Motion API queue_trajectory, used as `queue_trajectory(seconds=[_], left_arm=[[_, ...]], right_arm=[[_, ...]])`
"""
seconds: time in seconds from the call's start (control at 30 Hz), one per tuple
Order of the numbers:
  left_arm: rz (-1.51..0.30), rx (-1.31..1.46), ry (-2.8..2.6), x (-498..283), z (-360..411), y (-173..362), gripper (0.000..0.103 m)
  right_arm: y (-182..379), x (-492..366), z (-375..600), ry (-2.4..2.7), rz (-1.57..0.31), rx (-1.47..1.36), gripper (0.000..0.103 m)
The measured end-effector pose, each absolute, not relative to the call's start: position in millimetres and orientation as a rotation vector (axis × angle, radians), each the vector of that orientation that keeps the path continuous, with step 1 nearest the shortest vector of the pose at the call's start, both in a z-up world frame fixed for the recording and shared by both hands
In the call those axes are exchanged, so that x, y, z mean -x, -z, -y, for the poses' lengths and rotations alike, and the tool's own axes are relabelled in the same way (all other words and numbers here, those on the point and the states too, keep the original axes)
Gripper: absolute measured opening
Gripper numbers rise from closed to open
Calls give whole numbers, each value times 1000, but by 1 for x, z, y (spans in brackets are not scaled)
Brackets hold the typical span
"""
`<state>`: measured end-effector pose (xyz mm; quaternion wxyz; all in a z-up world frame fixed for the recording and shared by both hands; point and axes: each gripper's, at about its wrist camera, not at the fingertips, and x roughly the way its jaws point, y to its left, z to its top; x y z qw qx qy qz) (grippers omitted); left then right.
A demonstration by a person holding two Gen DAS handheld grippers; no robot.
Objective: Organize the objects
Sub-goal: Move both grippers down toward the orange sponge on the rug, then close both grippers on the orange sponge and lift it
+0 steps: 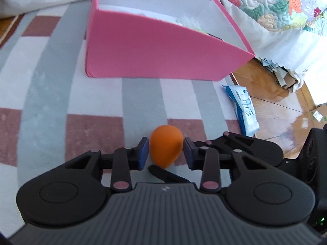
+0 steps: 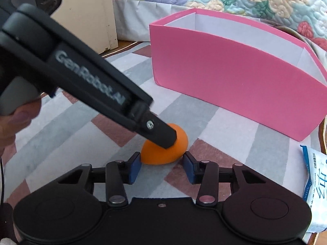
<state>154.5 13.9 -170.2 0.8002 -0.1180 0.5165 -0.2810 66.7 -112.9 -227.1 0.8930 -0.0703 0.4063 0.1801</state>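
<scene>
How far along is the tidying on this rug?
Done: a few pale items already lie in the pink box. In hand: the left gripper and right gripper both pinch the orange egg, which sits on the rug. Left: lifting the egg into the box, then probably the blue-and-white packet at the rug's edge.

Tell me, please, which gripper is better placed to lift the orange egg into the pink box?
Probably the left gripper: the orange egg sits squarely between its pads. The right gripper meets only the egg's near edge with its tips. The pink box lies straight ahead.
</scene>
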Motion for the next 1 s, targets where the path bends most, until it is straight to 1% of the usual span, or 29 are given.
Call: queue_trajectory(seconds=[0.23, 0.37, 0.53, 0.83, 1.0], left_arm=[[-1110, 267, 624, -149, -12, 165, 30], [-1068, 277, 647, -132, -19, 152, 30], [-1018, 272, 674, -112, -30, 130, 30], [-1002, 250, 655, -93, -30, 88, 30], [-984, 255, 674, -94, -20, 63, 30]], right_arm=[[209, -55, 112, -361, -843, 187, 46], [189, -45, 114, -387, -836, 194, 46], [166, -28, 110, -412, -798, 221, 46], [126, -1, 97, -458, -757, 221, 46], [100, -21, 112, -454, -775, 193, 46]])
